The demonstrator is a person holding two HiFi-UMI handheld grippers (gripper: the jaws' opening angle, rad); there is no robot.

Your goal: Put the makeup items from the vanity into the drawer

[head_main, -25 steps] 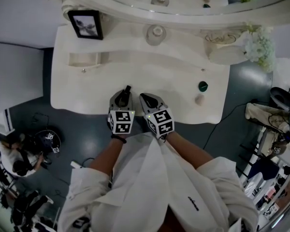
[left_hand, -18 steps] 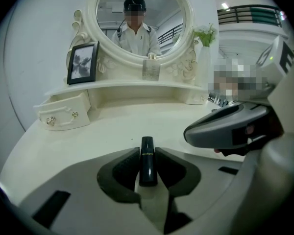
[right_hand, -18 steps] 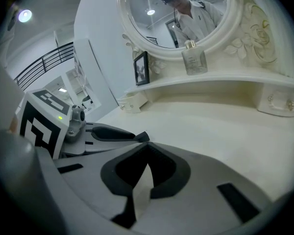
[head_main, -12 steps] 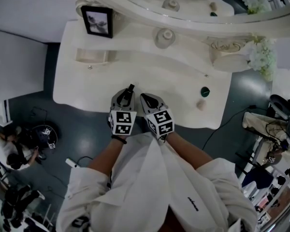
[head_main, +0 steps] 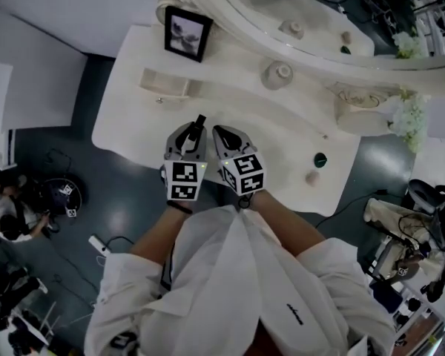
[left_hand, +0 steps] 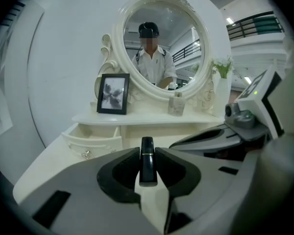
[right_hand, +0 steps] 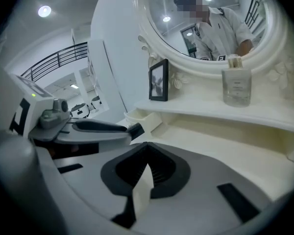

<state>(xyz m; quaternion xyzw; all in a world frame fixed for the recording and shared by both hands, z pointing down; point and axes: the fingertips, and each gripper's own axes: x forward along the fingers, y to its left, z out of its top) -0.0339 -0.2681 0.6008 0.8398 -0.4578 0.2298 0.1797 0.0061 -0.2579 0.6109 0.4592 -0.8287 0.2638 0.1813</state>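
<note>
Both forearms reach forward from the body, holding the left gripper and right gripper side by side over the near edge of the desk, tips toward 12 o'clock. The left jaws, narrowly apart, clamp a black lipstick tube that sticks out past their tips; the open drawer lies at 11 o'clock. The right jaws are closed together with nothing between them.
</note>
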